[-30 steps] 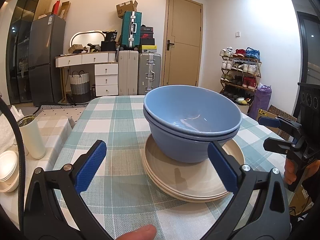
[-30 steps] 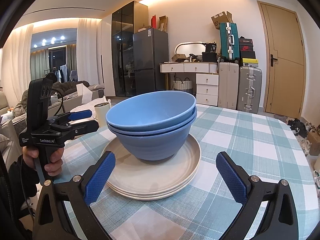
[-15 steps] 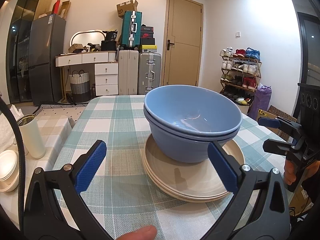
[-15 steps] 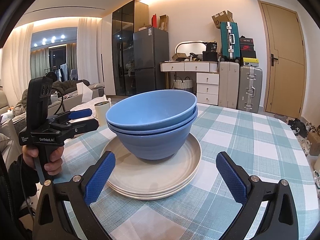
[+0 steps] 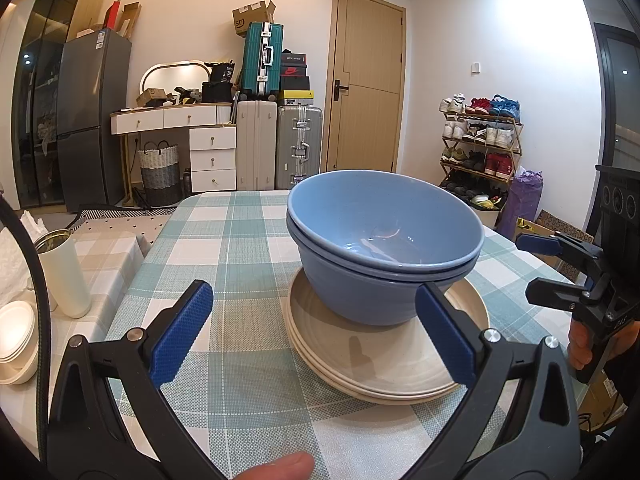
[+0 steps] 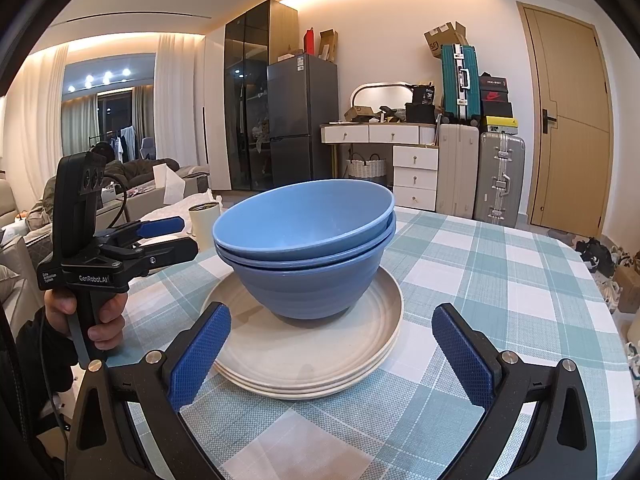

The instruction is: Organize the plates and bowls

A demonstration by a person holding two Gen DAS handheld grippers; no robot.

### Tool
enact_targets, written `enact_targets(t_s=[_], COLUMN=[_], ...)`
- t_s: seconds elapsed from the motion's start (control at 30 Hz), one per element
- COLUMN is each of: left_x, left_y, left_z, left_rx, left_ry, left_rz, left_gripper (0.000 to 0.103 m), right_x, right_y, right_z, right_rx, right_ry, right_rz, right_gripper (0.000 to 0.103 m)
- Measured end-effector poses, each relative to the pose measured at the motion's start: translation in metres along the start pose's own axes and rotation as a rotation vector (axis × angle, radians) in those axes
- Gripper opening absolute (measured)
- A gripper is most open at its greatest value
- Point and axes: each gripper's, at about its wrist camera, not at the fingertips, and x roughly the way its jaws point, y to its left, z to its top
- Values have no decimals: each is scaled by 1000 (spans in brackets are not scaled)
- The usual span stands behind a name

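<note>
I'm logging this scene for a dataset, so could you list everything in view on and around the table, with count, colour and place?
Bowls: two, blue, nested, standing on the plates.
Plates: a cream stack, apparently three, on the table.
Table: one, green and white check cloth.
Tumbler: one, white, on a lower surface beside the table.
Small bowls: white, stacked, near the tumbler; count unclear.
Suitcases: three, one teal, one cream, one silver, by the far wall.
Fridge: one, dark grey.
Shoe rack: one, full, beside the door.
Left gripper: blue pads, open, empty.
Right gripper: blue pads, open, empty.
</note>
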Motion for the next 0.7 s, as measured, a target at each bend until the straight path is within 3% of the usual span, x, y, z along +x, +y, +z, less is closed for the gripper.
enact_targets(t_s=[0.7], left_x=[1], left_y=[0], left_z=[-1], left_rx=[-1], left_ry=[0], left_rz=[1], left_gripper=[101], right_x=[2], right_y=[-1], right_z=[0], right_rx=[3], right_ry=[8], right_rz=[4], right_gripper=[102])
